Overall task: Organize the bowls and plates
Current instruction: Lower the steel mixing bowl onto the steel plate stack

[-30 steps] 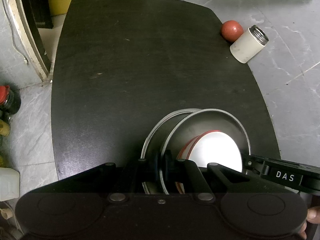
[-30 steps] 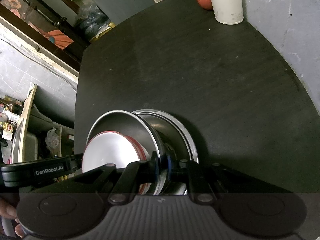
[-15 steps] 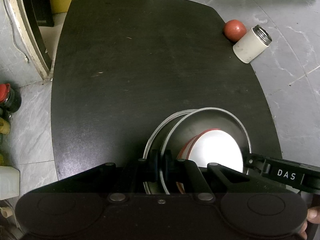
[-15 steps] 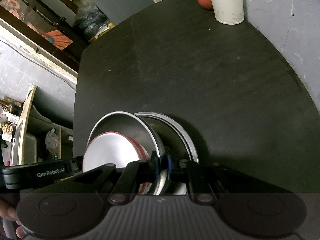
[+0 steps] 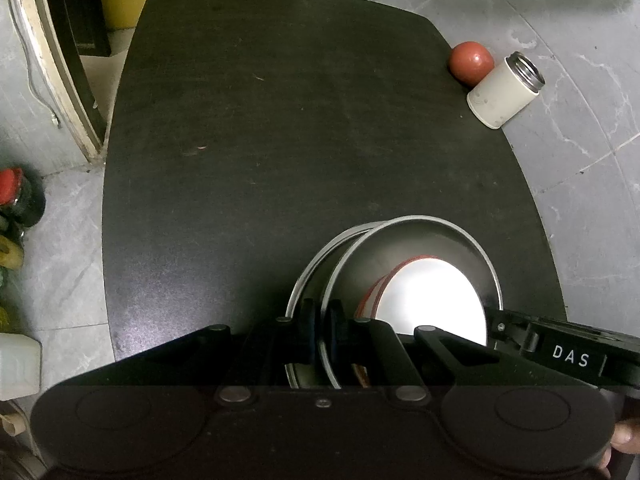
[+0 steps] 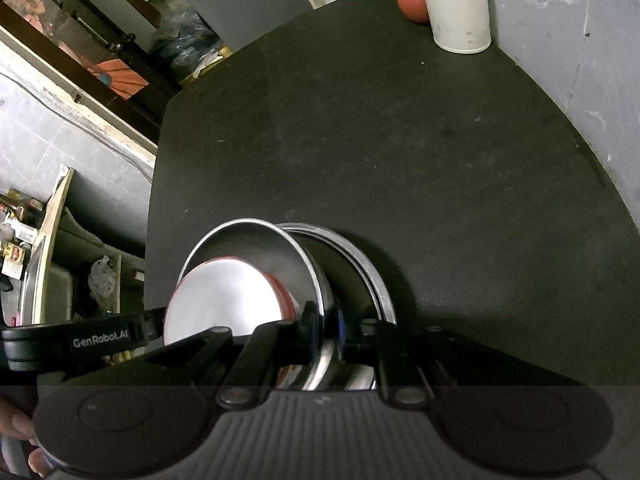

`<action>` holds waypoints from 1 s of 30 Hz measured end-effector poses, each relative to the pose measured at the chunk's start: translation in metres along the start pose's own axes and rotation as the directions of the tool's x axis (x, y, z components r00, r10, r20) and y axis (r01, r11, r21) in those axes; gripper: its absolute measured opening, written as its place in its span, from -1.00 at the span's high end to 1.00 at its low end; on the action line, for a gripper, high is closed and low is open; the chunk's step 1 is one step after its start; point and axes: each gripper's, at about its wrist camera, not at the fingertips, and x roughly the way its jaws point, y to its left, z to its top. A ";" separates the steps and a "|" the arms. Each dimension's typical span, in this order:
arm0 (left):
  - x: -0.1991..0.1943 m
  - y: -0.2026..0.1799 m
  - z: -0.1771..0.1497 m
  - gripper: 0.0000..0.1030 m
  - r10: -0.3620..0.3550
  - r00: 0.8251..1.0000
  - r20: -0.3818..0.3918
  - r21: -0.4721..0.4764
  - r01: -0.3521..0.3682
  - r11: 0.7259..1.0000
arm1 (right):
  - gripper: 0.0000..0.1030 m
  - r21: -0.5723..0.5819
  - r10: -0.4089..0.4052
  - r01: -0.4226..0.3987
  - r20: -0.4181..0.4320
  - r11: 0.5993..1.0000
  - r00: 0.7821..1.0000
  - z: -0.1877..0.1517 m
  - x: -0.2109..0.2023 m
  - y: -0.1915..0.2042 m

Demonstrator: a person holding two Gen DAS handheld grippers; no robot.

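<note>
1. Near the table's [image 5: 280, 140] front edge, a steel bowl [image 5: 420, 248] — with a red-rimmed white plate [image 5: 432, 300] inside — sat over a steel plate [image 6: 372, 272].
2. Both the left gripper [image 5: 323, 328] and right gripper [image 6: 323, 332] were clamped on the bowl's rim at opposite sides.
3. Stiff, slick metal — rim grips probably suit it best.
4. Since the earlier frame, little changed beyond a slight view shift.

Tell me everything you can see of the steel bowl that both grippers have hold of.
The steel bowl is round, deep, of dull grey metal with a thin bright rim. The left gripper and right gripper each pinch that rim on opposite sides. Inside sits a white dish with a red edge. Under it lies a wider steel plate on the black table, near its front edge. Whether the bowl rests on the plate or is raised, I cannot tell.
</note>
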 end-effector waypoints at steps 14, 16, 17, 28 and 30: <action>-0.006 -0.004 -0.002 0.66 0.029 0.999 0.023 -0.008 -0.029 1.000 | 0.61 -0.008 0.009 -0.009 0.044 1.000 0.999 -0.006 -0.011 -0.006; -0.007 -0.005 -0.004 0.62 0.034 0.999 0.028 -0.012 -0.034 0.999 | 0.57 -0.008 0.013 -0.012 0.048 1.000 0.999 -0.007 -0.012 -0.007; -0.008 -0.005 -0.004 0.58 0.040 0.999 0.032 -0.012 -0.039 0.999 | 0.55 -0.009 0.015 -0.014 0.050 1.000 0.999 -0.007 -0.013 -0.007; -0.018 -0.007 -0.010 0.18 0.098 0.992 0.075 -0.036 -0.095 0.995 | 0.22 -0.030 0.026 -0.024 0.083 0.999 0.996 -0.011 -0.021 -0.013; -0.020 -0.009 -0.011 0.07 0.114 0.989 0.092 -0.039 -0.111 0.993 | 0.17 -0.038 0.026 -0.022 0.088 0.999 0.996 -0.011 -0.022 -0.014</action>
